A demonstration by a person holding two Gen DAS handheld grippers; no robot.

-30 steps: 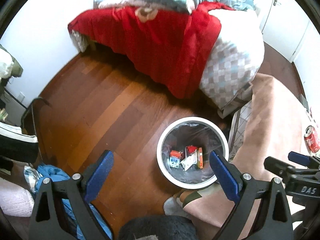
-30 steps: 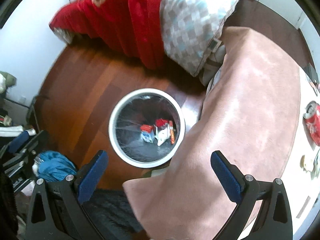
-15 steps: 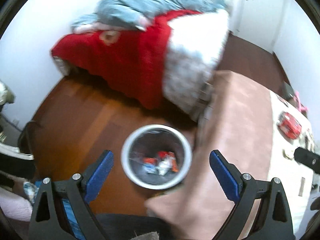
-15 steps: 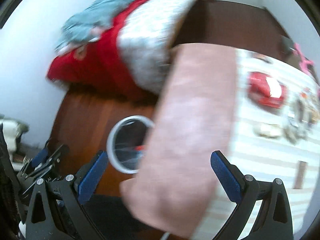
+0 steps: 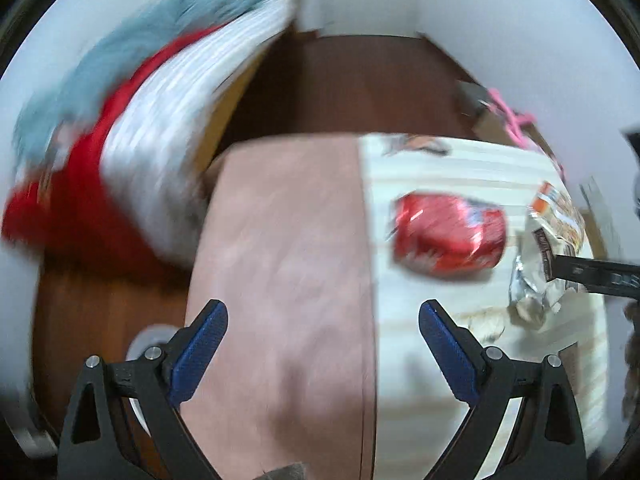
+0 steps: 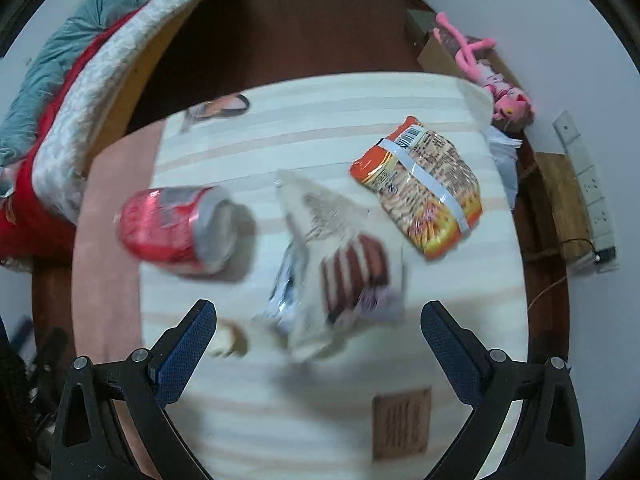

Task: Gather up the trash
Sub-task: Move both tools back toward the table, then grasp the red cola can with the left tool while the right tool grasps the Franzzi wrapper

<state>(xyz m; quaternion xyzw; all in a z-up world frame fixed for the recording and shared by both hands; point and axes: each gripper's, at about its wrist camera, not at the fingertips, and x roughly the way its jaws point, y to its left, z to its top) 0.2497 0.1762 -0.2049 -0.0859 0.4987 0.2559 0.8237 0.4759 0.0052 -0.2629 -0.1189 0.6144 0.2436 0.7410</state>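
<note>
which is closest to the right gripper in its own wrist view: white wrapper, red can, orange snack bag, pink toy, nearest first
1. white wrapper, just ahead between the open right gripper fingers
2. red can, ahead to the left, on its side
3. orange snack bag, ahead to the right
4. pink toy, beyond the table's far right corner

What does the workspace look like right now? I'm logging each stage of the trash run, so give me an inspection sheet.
Surface: striped cloth over the table, pink blanket on its left part.
Job's things: crushed red soda can on its side; white snack wrapper beside it; orange snack bag further right; trash bin rim on the floor, mostly hidden.
Clutter: brown card; small pale scrap.
Tongs: left tongs and right tongs both open, empty.
Cables: power strip with cord by the wall.
Surroundings: bed with red blanket; pink plush toy; wood floor.
</note>
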